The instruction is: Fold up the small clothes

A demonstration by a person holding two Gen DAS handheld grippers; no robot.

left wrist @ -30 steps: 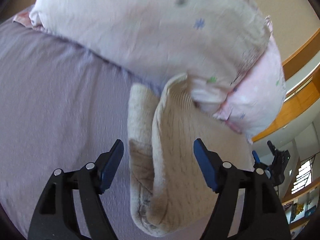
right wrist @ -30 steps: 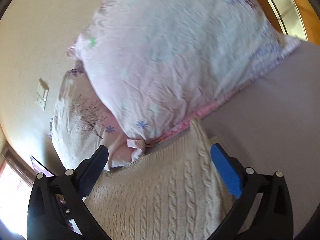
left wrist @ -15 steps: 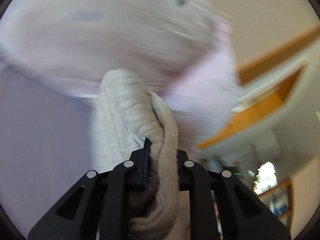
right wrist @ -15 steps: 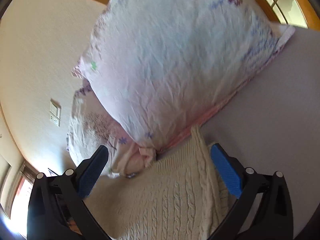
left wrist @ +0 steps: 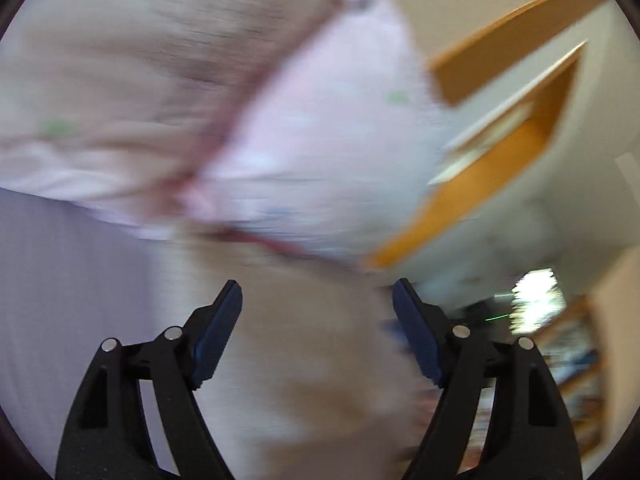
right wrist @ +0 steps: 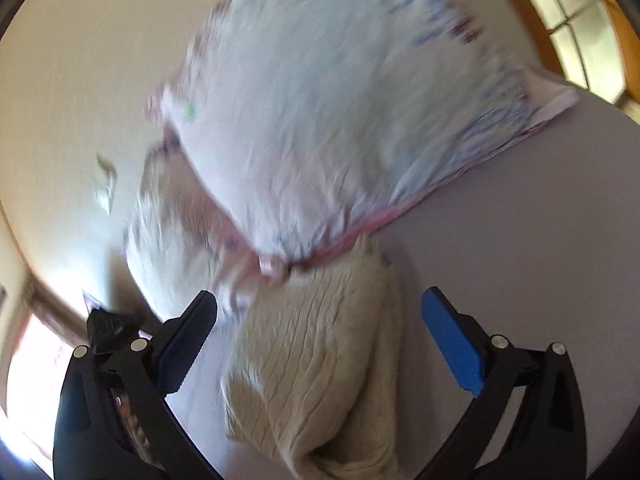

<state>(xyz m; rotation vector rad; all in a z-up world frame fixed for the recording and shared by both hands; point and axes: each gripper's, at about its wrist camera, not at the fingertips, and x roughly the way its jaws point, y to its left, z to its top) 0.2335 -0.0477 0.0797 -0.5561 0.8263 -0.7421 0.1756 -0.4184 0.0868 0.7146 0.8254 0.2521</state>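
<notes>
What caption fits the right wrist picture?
Open right gripper above a folded cream cable-knit sweater beside a floral pillow.

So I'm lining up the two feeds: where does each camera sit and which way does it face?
Left wrist: on the left gripper, facing the blurred pillows; its open fingers show.
Right wrist: on the right gripper, facing the cream sweater on the bed sheet; open fingers show.
Shared: pillows, sweater, sheet.
</notes>
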